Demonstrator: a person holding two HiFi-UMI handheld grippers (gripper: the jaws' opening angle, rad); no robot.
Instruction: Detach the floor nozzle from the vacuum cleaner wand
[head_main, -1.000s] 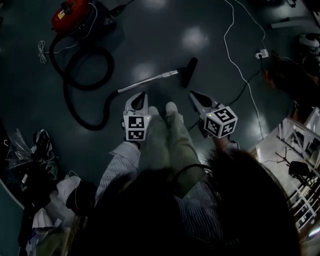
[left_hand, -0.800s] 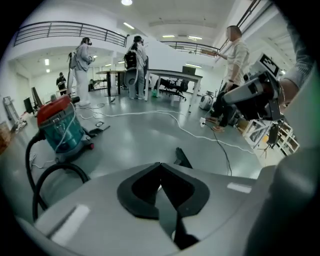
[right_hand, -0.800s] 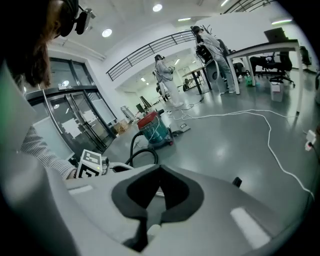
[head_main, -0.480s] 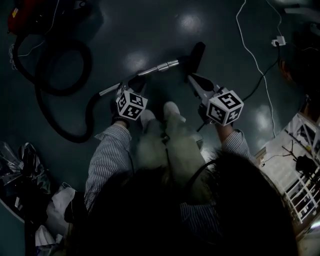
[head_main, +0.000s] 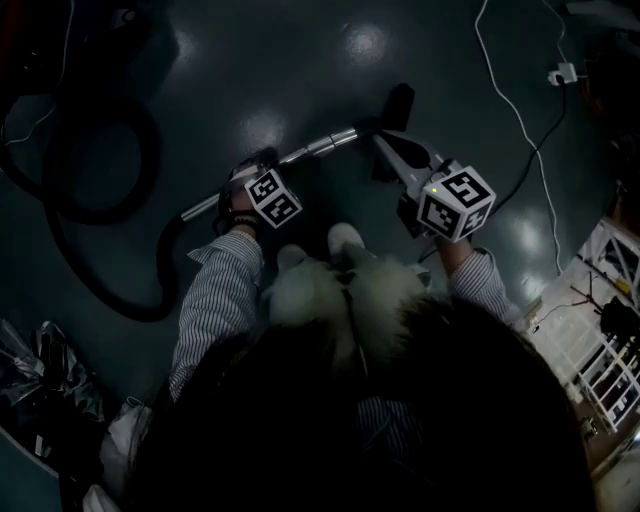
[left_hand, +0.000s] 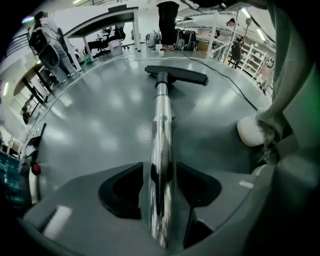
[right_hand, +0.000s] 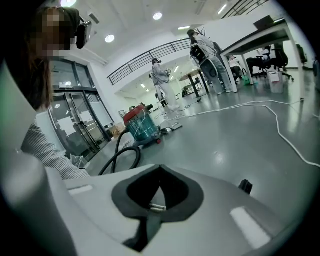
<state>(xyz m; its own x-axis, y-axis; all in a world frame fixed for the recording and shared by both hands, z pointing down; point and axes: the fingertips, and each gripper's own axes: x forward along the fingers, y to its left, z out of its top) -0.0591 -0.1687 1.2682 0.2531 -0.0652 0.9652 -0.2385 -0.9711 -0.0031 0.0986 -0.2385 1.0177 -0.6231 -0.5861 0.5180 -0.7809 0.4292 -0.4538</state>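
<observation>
The chrome wand (head_main: 322, 146) lies on the dark floor, with the black floor nozzle (head_main: 398, 104) on its far end. My left gripper (head_main: 243, 182) points steeply down over the wand near the hose end. In the left gripper view the wand (left_hand: 161, 125) runs between its jaws toward the nozzle (left_hand: 176, 75). The jaws are opening, and the pads stand on either side of the tube without pressing it. My right gripper (head_main: 388, 146) is shut and holds nothing, its tip close beside the wand's nozzle end. The right gripper view shows that gripper (right_hand: 159, 174) closed.
The black hose (head_main: 95, 205) loops left to a red canister (right_hand: 141, 122). A white cable (head_main: 512, 100) and plug (head_main: 558, 75) lie at the right, a white rack (head_main: 612, 290) beyond. Bags (head_main: 40, 385) sit lower left. My white shoes (head_main: 345, 240) stand just behind the wand.
Both grippers have come down toward the floor. The left one rolled, settled over the wand and opened its jaws. The right one neared the nozzle end, still shut.
</observation>
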